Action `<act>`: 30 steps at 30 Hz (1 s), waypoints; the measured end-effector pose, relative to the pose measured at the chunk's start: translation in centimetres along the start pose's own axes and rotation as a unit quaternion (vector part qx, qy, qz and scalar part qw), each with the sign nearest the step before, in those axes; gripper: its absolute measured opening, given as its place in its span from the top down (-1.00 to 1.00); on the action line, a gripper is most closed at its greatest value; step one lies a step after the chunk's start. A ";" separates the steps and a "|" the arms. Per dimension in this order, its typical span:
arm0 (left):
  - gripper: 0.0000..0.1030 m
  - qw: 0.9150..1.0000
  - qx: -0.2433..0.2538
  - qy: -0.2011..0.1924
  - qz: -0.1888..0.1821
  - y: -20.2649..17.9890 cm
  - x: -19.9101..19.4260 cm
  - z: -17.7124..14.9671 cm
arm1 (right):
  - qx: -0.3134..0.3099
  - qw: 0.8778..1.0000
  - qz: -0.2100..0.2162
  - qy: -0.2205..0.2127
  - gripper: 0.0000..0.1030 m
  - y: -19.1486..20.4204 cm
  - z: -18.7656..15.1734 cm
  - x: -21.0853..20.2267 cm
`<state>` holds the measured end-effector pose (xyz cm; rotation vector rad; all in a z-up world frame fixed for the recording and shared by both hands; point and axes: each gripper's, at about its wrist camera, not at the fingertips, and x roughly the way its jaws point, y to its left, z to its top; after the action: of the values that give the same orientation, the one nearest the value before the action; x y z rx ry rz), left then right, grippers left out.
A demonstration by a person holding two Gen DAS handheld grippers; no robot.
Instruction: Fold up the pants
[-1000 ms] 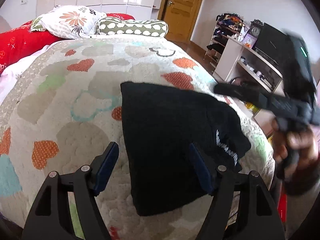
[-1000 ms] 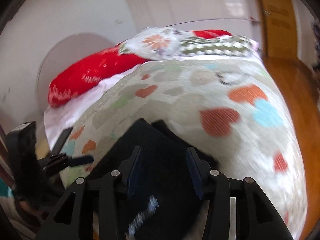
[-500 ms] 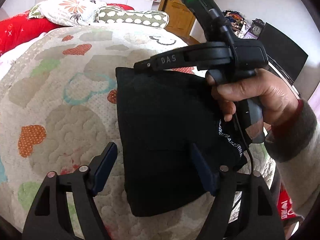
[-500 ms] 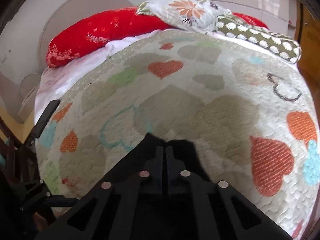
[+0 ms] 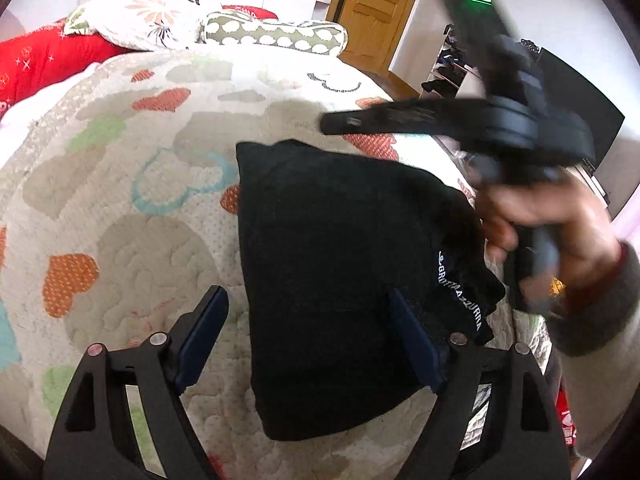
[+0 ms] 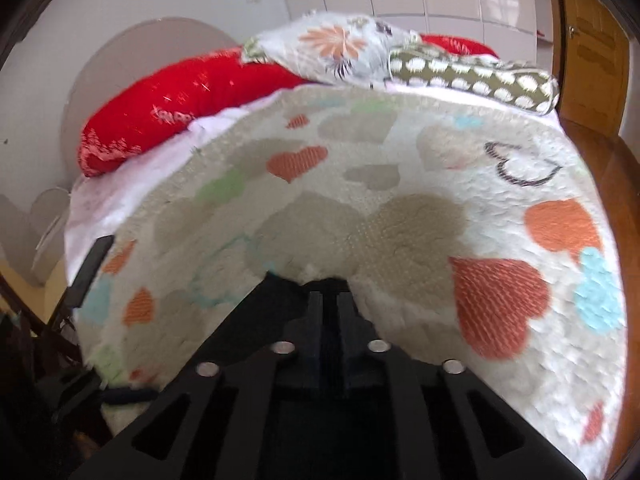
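Observation:
The black pants lie folded into a compact rectangle on the heart-patterned quilt, with white lettering near their right edge. My left gripper is open, hovering over the near part of the pants, its fingers astride the left edge. My right gripper is shut and empty, held in a hand above the far right corner of the pants; it looks blurred. In the right wrist view its jaws are closed together over the dark pants edge.
Red, floral and dotted pillows lie at the head of the bed. A wooden door and a shelf with clutter stand to the right, past the bed's edge.
My right gripper shut after hovering over the pants, then lifted up and right off the cloth. My left gripper stayed open above the near edge.

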<state>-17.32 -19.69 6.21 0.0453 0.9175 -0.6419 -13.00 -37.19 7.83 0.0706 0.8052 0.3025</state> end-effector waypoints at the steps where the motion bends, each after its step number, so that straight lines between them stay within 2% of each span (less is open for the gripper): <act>1: -0.62 1.000 0.001 -0.004 0.001 -0.1 -0.3 0.1 | -0.004 1.000 -0.001 -0.006 0.51 0.3 -0.6 -1.2; 3: -0.62 1.000 0.003 -0.013 0.005 -0.3 -0.9 0.4 | -0.009 1.000 -0.002 -0.011 0.40 0.7 -1.8 -2.9; 8: -0.62 1.000 0.011 -0.022 0.015 -0.7 -1.5 0.7 | 0.010 1.000 -0.006 -0.006 0.38 0.5 -5.1 -4.8; 13: -0.62 0.999 0.016 -0.015 0.029 -0.9 -0.6 0.6 | 0.044 0.999 -0.017 0.003 0.38 -1.0 -7.5 -4.2; 18: -0.62 0.999 0.014 -0.004 0.037 -0.8 0.2 0.3 | 0.086 0.996 -0.014 -0.007 0.46 -2.9 -8.1 -3.3; 25: -0.62 0.999 0.013 -0.009 0.044 -1.0 -0.3 0.5 | 0.057 0.998 -0.026 -0.016 0.29 -0.8 -8.3 -6.3; 30: -0.62 0.999 0.011 -0.014 0.044 -1.0 -0.5 0.6 | 0.041 0.999 -0.029 -0.016 0.28 0.4 -9.5 -8.2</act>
<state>-17.62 -20.41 7.23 0.0965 0.8769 -0.5701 -25.25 -39.74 7.03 0.1284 0.7859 0.2137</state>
